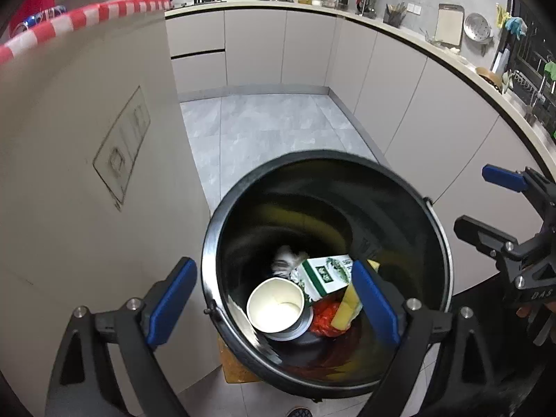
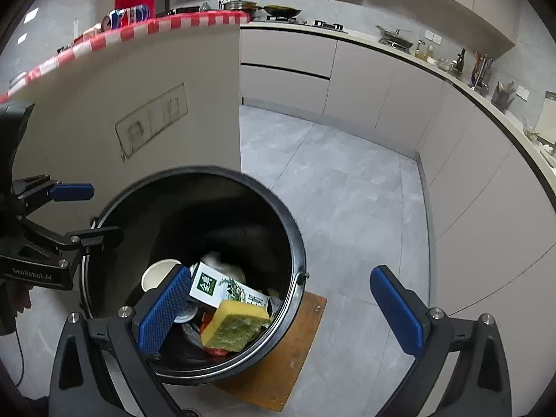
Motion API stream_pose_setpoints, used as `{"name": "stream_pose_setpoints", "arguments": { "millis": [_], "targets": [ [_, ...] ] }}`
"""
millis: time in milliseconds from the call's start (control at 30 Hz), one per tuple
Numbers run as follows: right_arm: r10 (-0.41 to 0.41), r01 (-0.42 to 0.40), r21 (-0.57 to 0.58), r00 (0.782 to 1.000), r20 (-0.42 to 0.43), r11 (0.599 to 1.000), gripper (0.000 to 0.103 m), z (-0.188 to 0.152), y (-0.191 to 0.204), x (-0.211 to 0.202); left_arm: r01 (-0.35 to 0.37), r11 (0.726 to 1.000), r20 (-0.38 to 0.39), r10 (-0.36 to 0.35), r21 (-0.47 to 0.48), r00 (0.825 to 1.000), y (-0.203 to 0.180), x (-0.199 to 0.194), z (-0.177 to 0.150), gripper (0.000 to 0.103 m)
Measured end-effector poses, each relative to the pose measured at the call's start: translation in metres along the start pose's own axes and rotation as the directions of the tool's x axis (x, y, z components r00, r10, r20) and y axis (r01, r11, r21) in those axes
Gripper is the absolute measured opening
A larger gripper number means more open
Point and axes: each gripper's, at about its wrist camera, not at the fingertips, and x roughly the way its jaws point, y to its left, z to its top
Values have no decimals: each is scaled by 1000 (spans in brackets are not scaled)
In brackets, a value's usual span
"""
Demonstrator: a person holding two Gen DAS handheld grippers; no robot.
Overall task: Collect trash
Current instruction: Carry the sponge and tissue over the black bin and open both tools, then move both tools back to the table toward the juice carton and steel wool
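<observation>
Blue-padded fingers of the left gripper (image 1: 278, 299) fill the bottom of the left wrist view, spread wide apart with nothing between the pads; they hang over the black bin (image 1: 441, 243), one finger outside its left rim and the other over its mouth. Down inside the bin lie a white paper cup (image 1: 276, 307), a green-and-white carton (image 1: 326, 274), a yellow sponge (image 1: 345, 307), something red (image 1: 321, 318) and a crumpled grey scrap (image 1: 288, 260). At the right edge of that frame the right gripper (image 1: 486, 205) stands beside the bin, its jaws also parted and empty. In the right wrist view its fingers spread across the bottom of the frame, the left one over the bin's mouth, the right one over grey floor (image 2: 347, 191). The sponge there sits lower centre, its green scouring face up, on top of the carton's lower edge. A wooden board (image 2: 295, 347) lies under the bin. Behind it, in the left half of the frame, rises a beige cabinet (image 2: 156, 87) edged with a red-and-white cloth (image 2: 173, 24).
</observation>
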Motion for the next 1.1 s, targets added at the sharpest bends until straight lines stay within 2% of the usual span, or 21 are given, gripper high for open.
{"name": "stream_pose_setpoints", "arguments": {
  "millis": [433,700,867,1100],
  "targets": [
    [-38,35,46,998,54,998,103,24,-5,-45,-13,1000,20,12,10,1000,6,-24,23,92],
    [-57,44,97,990,130,994,103,63,3,-89,-28,1000,61,28,0,998,22,-87,53,92],
    [-21,-1,129,985,170,992,103,101,26,-107,-50,998,78,53,-42,996,51,-120,69,95],
    [-17,-7,103,975,223,995,103,154,81,-114,-101,985,142,121,-140,982,129,-163,74,95]
  ]
}}
